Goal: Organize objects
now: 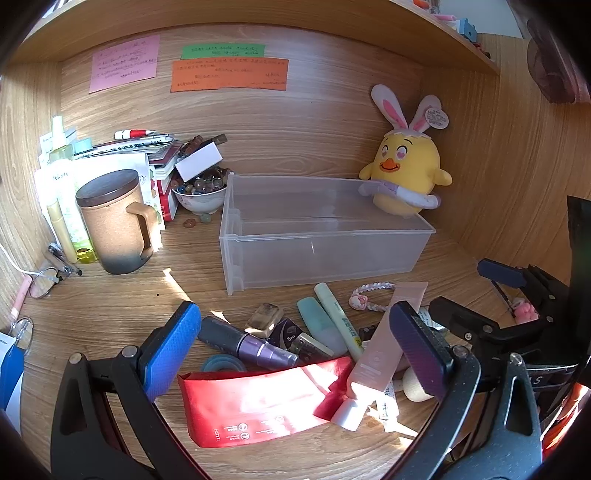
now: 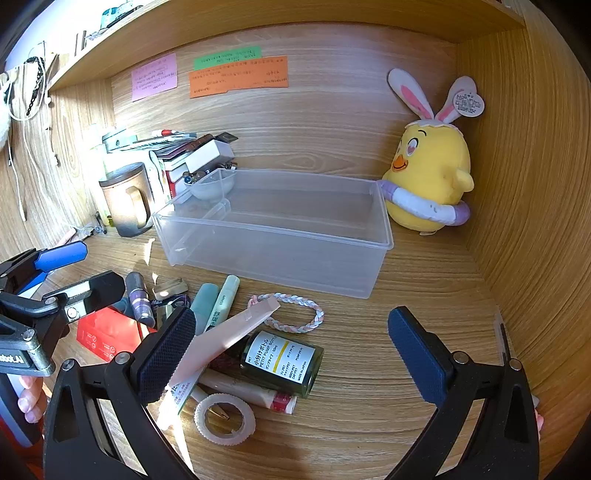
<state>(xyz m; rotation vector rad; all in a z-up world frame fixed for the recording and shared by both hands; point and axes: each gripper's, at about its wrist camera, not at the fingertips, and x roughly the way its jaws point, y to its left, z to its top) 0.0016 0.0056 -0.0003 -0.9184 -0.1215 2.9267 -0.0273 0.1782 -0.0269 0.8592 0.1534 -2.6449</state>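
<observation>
Cosmetics clutter lies scattered on the wooden bench just in front of an empty clear plastic bin, as the left tool and right tool hover above, both spread wide, gripping nothing.

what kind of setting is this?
Likely a home or dorm study desk, a wood-grain alcove under a shelf: coloured handwritten sticky notes on the back panel, a yellow chick plush with bunny ears, cosmetics scattered before a clear plastic bin.

Sunlit wooden desk alcove (shelf overhead), paper notes on the back panel.
</observation>
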